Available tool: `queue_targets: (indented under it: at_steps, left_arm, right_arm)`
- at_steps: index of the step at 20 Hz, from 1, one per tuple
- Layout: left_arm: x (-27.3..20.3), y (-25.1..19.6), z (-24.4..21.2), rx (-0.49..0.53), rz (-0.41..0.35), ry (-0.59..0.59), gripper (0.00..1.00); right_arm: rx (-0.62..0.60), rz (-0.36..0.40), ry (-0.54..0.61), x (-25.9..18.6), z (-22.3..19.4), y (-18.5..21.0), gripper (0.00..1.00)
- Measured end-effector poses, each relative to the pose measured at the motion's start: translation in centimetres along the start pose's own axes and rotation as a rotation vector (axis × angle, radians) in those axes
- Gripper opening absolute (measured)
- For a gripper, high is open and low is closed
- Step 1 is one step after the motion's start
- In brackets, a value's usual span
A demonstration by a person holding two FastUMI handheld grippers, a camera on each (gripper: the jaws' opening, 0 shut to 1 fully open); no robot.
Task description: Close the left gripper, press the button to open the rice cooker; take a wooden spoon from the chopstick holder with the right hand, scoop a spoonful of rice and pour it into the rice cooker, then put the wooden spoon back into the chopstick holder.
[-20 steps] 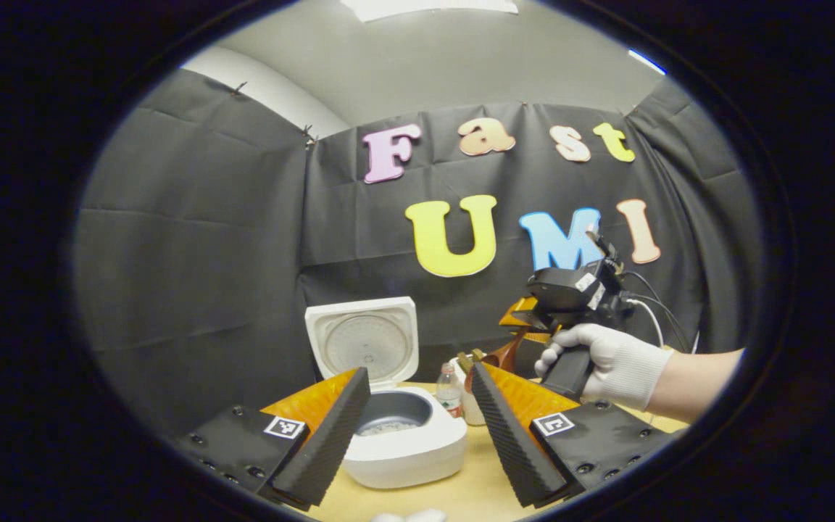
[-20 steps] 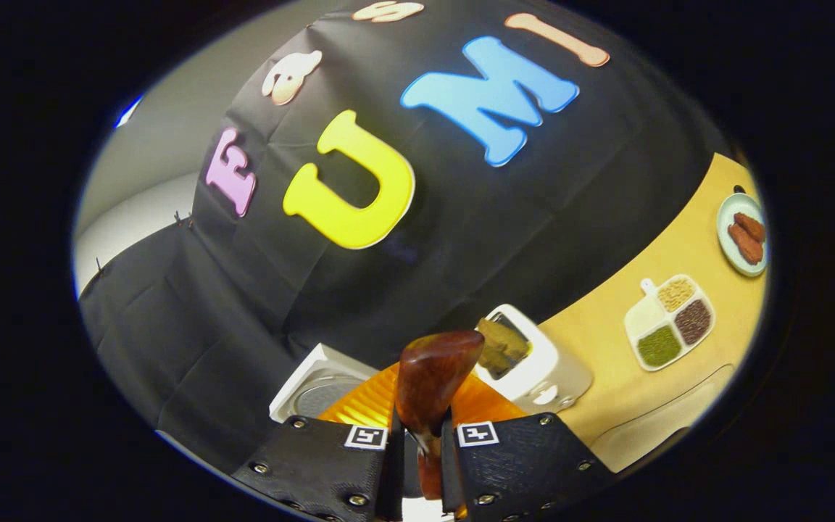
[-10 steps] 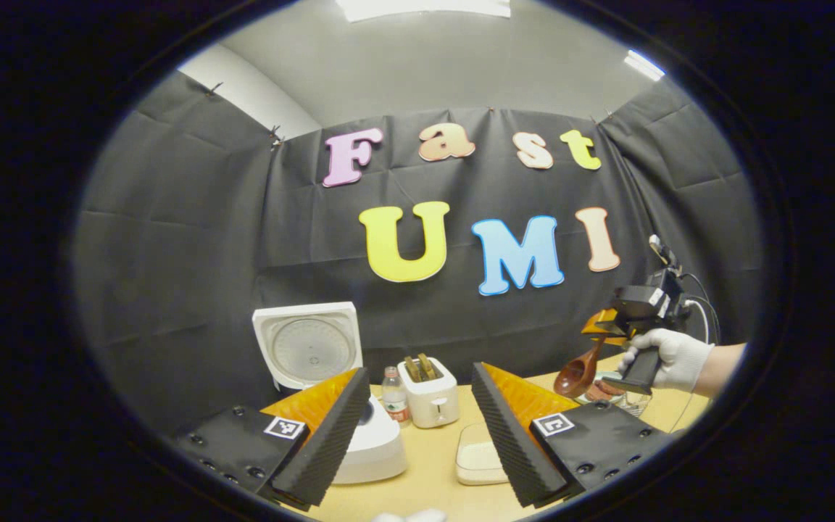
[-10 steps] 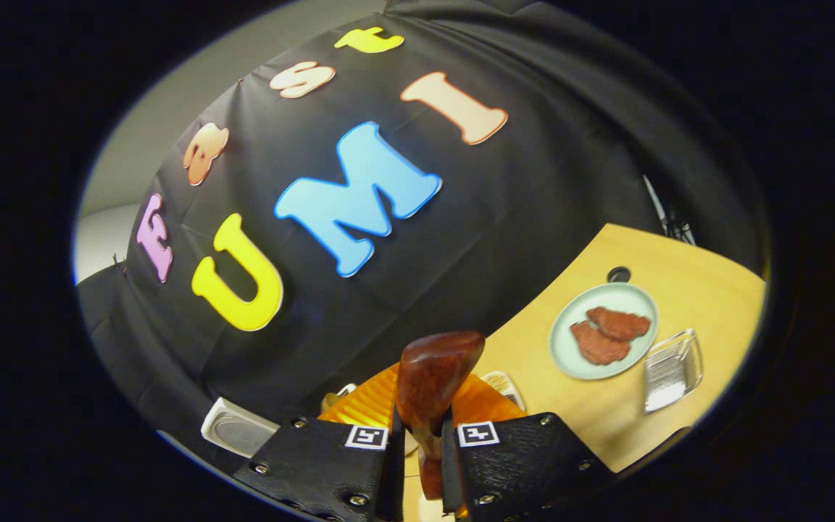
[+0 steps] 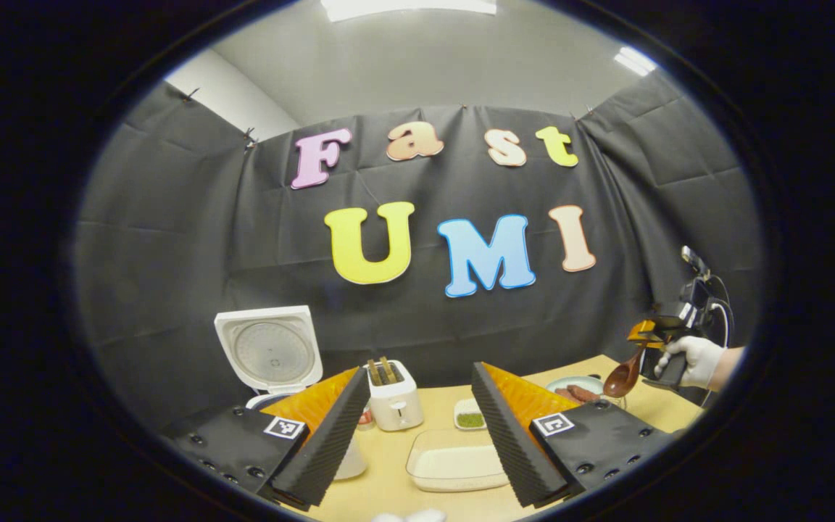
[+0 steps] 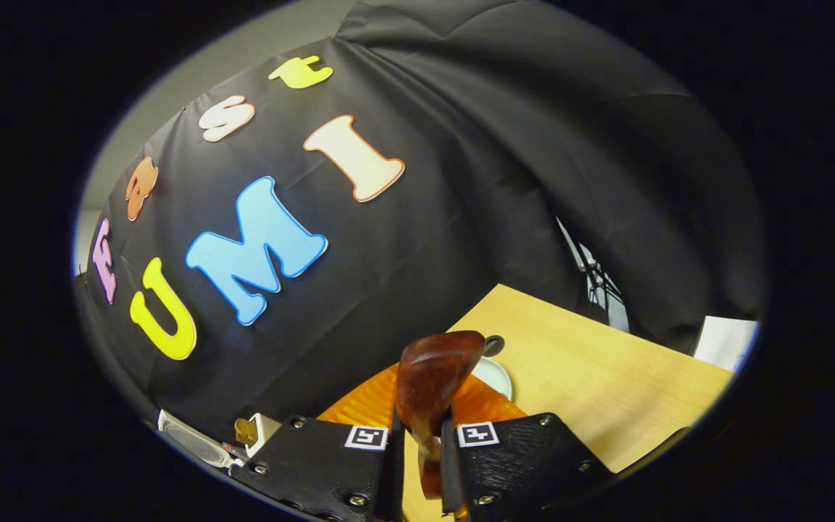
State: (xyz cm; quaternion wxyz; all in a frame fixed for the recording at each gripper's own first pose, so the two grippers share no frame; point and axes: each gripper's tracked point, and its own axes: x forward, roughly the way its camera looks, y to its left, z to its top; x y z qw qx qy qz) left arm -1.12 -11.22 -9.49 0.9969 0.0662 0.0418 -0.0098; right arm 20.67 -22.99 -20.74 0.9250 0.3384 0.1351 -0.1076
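The right gripper (image 6: 417,453), its two black fingers clamped narrowly on the handle of the reddish-brown wooden spoon (image 6: 435,380), has swung further right since a second ago: the white toaster (image 6: 264,429) it then faced now sits at the lower left of the right gripper view, with bare light wooden table (image 6: 591,377) ahead. In the left gripper view the left gripper (image 5: 417,428) hangs with its jaws wide apart. The white rice cooker (image 5: 269,355), lid raised, has slid leftward there, and the white-gloved hand (image 5: 689,359) carrying the spoon has drawn off to the far right edge, above the plate of reddish meat slices (image 5: 575,390).
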Motion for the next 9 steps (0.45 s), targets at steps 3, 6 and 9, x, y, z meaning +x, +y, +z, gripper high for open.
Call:
queue_targets:
  at_steps: [3, 6, 9]
  left_arm:
    - [0.3, -1.2, 0.4, 0.029, -0.009, -0.002, 0.97]
    - [0.6, -2.0, 0.6, 0.050, -0.009, -0.005, 0.99]
    - [0.6, -2.4, 0.9, 0.055, -0.003, -0.003, 0.99]
  right_arm:
    - [-0.014, -0.009, 0.018, 0.9, -0.8, -1.4, 0.21]
    - [-0.040, -0.015, 0.041, 2.2, -2.4, -2.0, 0.21]
    - [-0.053, -0.035, 0.071, 3.4, -4.1, -3.1, 0.21]
